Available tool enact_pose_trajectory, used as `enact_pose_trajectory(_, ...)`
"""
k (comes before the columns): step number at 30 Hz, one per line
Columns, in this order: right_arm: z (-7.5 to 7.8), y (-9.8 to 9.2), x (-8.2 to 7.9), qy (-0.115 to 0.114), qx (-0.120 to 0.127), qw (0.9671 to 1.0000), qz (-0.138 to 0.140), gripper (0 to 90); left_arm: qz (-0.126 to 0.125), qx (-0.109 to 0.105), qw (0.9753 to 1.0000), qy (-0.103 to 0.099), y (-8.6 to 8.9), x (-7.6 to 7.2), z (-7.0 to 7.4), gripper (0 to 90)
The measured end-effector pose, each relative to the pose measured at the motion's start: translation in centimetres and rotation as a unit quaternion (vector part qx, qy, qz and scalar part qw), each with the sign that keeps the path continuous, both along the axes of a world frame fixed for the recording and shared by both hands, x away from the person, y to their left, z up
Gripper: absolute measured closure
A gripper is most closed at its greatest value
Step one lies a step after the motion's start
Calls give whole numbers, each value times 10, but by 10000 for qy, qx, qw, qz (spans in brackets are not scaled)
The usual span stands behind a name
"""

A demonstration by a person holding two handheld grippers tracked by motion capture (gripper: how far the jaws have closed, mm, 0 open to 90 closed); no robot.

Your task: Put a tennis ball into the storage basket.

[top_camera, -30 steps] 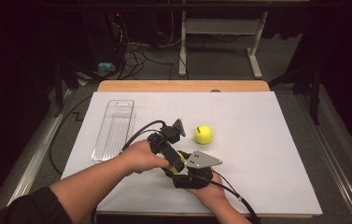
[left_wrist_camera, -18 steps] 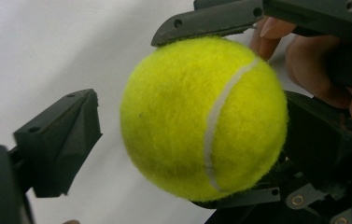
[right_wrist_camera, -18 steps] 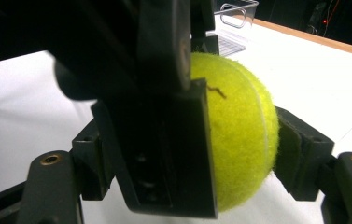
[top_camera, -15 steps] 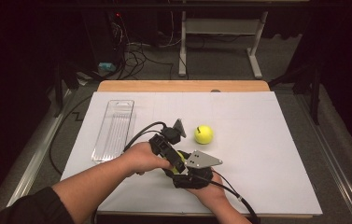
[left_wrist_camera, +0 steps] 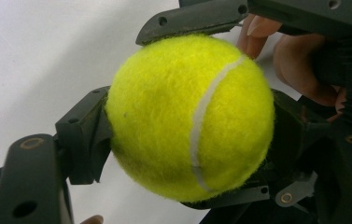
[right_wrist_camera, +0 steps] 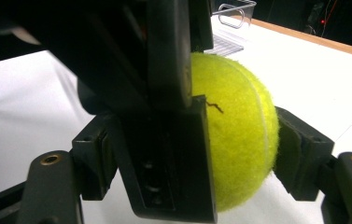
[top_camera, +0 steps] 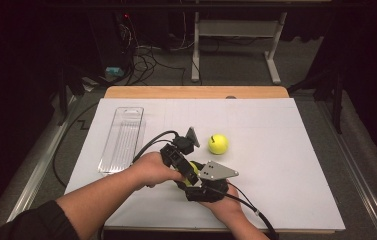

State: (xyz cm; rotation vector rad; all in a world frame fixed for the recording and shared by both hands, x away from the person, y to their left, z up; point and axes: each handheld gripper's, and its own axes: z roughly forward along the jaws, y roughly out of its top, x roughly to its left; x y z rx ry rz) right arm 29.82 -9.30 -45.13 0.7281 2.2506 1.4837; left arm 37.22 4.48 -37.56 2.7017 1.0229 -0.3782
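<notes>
both claws, the left claw (top_camera: pixel 190 172) and right claw (top_camera: pixel 196 181), seemingly pinch one tennis ball (left_wrist_camera: pixel 190 116); second ball (top_camera: pixel 218 144) nearby.

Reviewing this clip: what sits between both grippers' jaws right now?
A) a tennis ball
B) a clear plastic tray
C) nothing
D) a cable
A: the tennis ball fills the gap between the left gripper jaws, with the right gripper jaws flanking it too.

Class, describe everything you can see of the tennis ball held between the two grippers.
The tennis ball is fuzzy yellow-green felt with a curved white seam and a small dark mark. It sits just above the white table, near its front edge. Jaws of the left gripper and the right gripper press its sides.
</notes>
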Motion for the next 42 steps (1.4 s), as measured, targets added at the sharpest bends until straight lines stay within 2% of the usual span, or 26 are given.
enact_pose_trajectory(5,0,0,1,-21,-1,10000,9,270,-2,28,10000,-25,0,0,0,264)
enact_pose_trajectory(9,0,0,0,77,37,10000,23,269,-20,40,10000,-27,0,0,0,266)
enact_pose_trajectory(11,-1,1,0,50,15,10000,-36,269,-19,54,10000,-32,0,0,0,266)
enact_pose_trajectory(18,0,1,0,77,60,9999,33,266,-12,56,10000,-53,0,-1,1,268)
enact_pose_trajectory(25,0,0,0,-1,20,10000,14,264,-8,75,10000,-60,-1,-1,1,269)
enact_pose_trajectory(28,-1,1,0,45,54,10000,32,263,-14,95,9999,-65,-1,-1,1,269)
enact_pose_trajectory(32,-1,1,1,3,-4,10000,-7,259,-16,95,9999,-69,-1,-1,1,269)
enact_pose_trajectory(42,-3,1,2,86,-46,9999,-59,182,-32,97,9999,-56,-1,-1,2,270)
